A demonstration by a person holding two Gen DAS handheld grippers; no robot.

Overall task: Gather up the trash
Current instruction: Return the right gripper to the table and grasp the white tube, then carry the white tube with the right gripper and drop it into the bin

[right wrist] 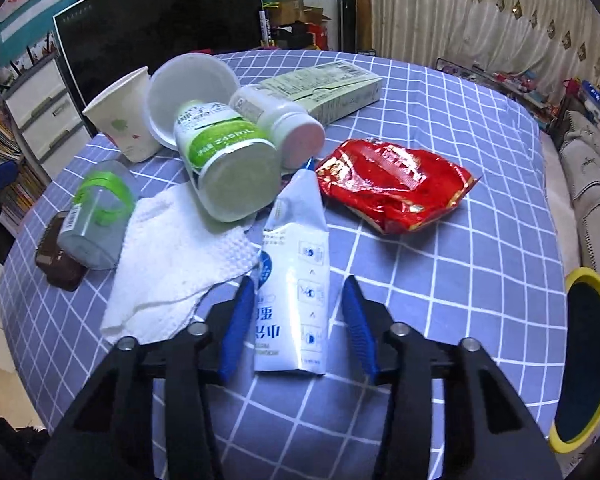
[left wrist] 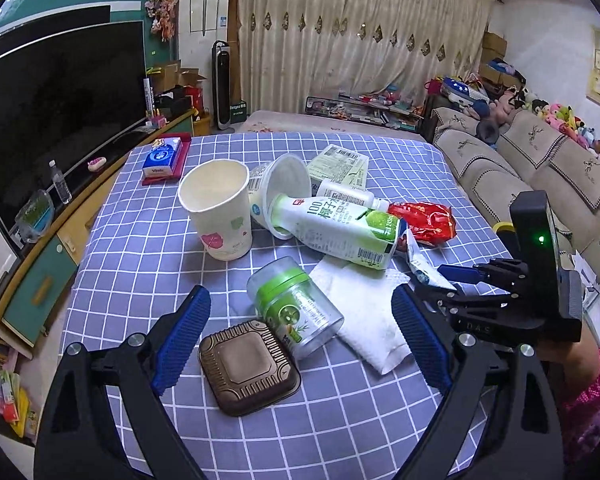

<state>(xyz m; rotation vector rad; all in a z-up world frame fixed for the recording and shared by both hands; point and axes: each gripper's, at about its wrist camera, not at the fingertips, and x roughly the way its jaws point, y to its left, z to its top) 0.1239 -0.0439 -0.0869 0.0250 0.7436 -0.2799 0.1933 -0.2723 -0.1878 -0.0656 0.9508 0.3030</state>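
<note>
Trash lies heaped on the blue checked tablecloth (left wrist: 140,280). My left gripper (left wrist: 302,320) is open wide above a brown plastic tray (left wrist: 248,364), a clear jar with a green lid (left wrist: 296,308) and a white tissue (left wrist: 372,312). My right gripper (right wrist: 298,320) is open, with a flat white pouch (right wrist: 292,280) lying between its blue fingers; a gap shows at the right pad. Beyond it are a red wrapper (right wrist: 388,188), a green-and-white drink carton (right wrist: 228,160), a white bottle (right wrist: 284,120), a white tub (right wrist: 188,84), a paper cup (right wrist: 120,120) and a pale green box (right wrist: 324,84).
A yellow-rimmed bin (right wrist: 584,360) stands off the table's right edge. A tissue pack on a red tray (left wrist: 164,160) sits at the far left corner. A television (left wrist: 60,100) is on the left and a sofa (left wrist: 520,168) on the right. A person's sleeve (left wrist: 592,392) shows behind the right gripper.
</note>
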